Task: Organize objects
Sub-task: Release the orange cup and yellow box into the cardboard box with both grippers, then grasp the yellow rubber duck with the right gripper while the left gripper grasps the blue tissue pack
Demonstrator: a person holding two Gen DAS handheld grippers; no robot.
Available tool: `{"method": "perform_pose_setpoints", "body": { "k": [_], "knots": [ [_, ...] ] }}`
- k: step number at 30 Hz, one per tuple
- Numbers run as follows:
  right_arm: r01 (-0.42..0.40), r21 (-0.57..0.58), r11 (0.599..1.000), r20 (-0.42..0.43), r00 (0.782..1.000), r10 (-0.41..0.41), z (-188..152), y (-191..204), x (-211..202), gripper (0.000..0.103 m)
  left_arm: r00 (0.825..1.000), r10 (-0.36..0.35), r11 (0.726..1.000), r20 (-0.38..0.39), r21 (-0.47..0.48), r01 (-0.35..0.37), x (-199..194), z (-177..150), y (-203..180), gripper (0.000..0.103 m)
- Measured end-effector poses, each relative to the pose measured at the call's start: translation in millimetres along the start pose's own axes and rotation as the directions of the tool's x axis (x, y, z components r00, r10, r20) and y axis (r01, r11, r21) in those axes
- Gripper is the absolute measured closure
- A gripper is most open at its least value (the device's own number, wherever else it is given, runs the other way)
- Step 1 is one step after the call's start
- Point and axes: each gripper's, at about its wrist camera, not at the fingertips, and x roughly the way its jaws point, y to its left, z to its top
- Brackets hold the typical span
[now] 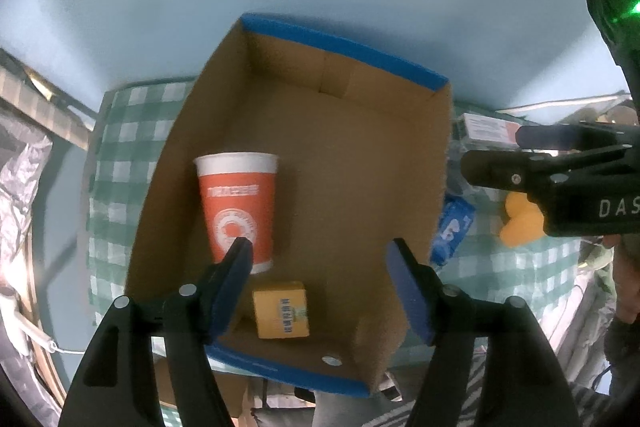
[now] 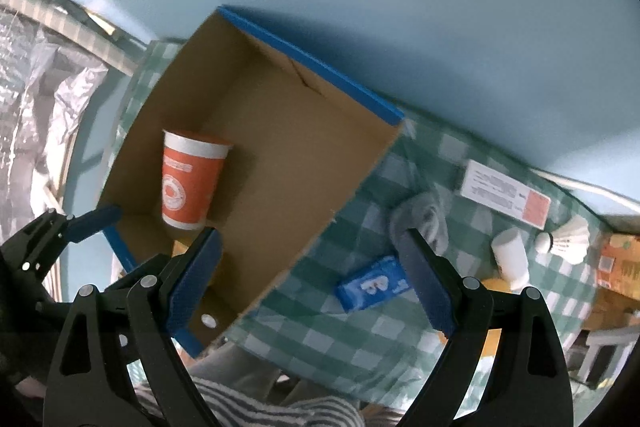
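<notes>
We judge the task as started but far from finished. Inside the cardboard box [image 1: 340, 163] two things already lie: an orange paper cup [image 1: 238, 211] standing near the left wall, and a small yellow box [image 1: 281, 309] on the floor of the box, just beside the cup and close to the near wall. The rest of the box floor is bare.

Our left gripper [image 1: 320, 259] hangs over the box, pointing down, with its jaws released and nothing between them. Our right gripper [image 2: 312, 259] is also released and carries nothing; it hovers over the near right edge of the box and the checked worktop [image 2: 360, 339].

On the worktop, outside the box, we count several things that are left: a blue packet [image 2: 370, 287] just beside the box, a grey cloth [image 2: 424, 219] behind it, a white carton with a red end [image 2: 504, 193], a small white bottle [image 2: 510, 257], a shuttlecock [image 2: 568, 237] and an orange carton [image 2: 620, 267] at the far right. A yellow thing [image 1: 520, 227] also lies there; we cannot tell what it is.
</notes>
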Motion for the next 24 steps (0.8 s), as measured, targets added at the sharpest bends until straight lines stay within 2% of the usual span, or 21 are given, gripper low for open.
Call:
{"method": "perform_pose_setpoints", "body": {
  "k": [3, 13, 24],
  "knots": [
    [0.009, 0.021, 1.000, 0.004, 1.000, -0.009, -7.6, -12.5, -4.5, 0.013, 1.000, -0.005, 1.000, -0.001, 0.025, 0.005, 0.9, 1.0, -12.9, 0.028],
    [0.020, 0.092, 0.996, 0.014, 1.000, -0.021, -38.6, -63.7, -12.4, 0.013, 0.999, -0.030, 0.993, -0.017, 0.116, 0.032, 3.5, 0.3, -61.5, 0.028],
    [0.042, 0.158, 0.987, -0.003, 0.999, -0.043, -66.2, -118.8, -17.2, 0.013, 0.998, -0.046, 0.968, -0.034, 0.245, 0.053, 11.5, 1.9, -120.6, 0.025]
  ]
}}
